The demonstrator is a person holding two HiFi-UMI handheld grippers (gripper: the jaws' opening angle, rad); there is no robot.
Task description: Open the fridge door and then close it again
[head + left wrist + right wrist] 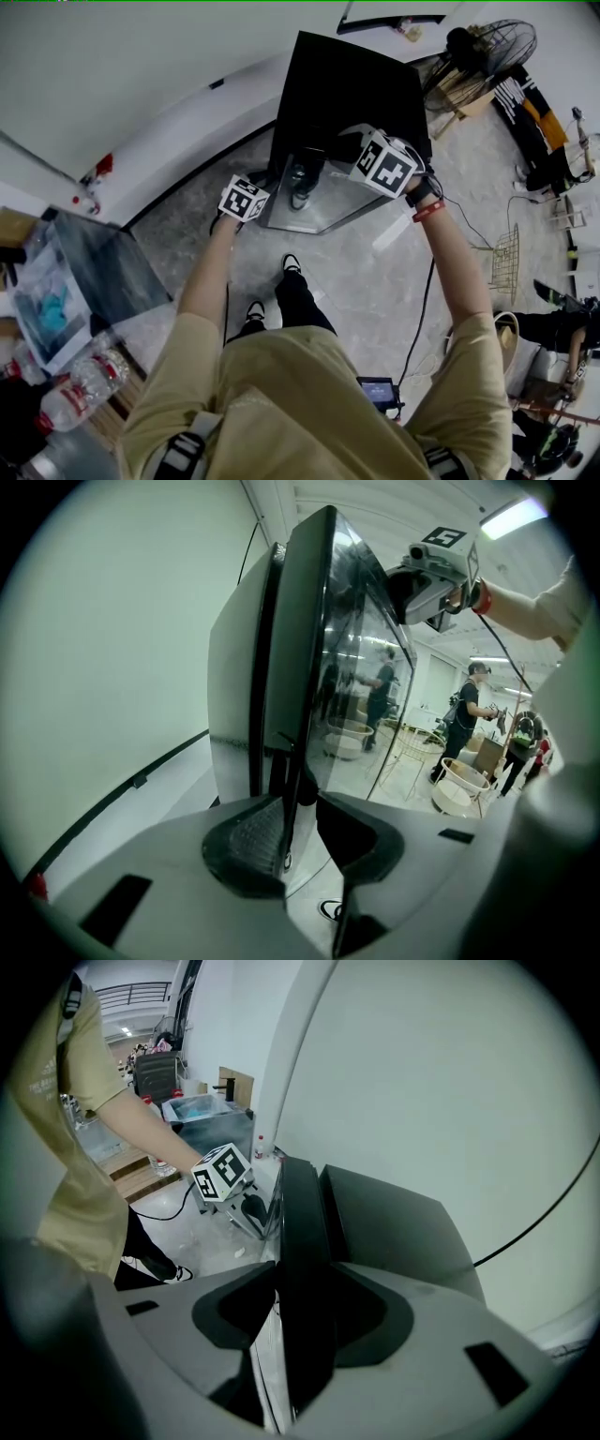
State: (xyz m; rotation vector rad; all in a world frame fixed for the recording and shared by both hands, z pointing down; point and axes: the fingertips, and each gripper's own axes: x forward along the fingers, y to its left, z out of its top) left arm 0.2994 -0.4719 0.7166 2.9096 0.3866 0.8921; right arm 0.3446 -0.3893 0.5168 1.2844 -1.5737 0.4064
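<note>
A small black fridge (349, 82) stands on the floor against the white wall, its glass door (323, 202) facing me. My left gripper (269, 182) is at the door's left side edge; in the left gripper view the gripper (300, 841) has that edge (292, 761) between its pads, pressed from both sides. At the door's top edge is my right gripper (339, 147); the right gripper view shows the dark door slab (298, 1241) filling the gap in the gripper (305, 1312). Whether the door is ajar I cannot tell.
A table (94, 272) with water bottles (80, 386) stands at the left. A fan (489, 45) and a wire basket (506, 264) are on the right, and a cable (422, 314) runs over the floor. My feet (291, 266) are just in front of the fridge.
</note>
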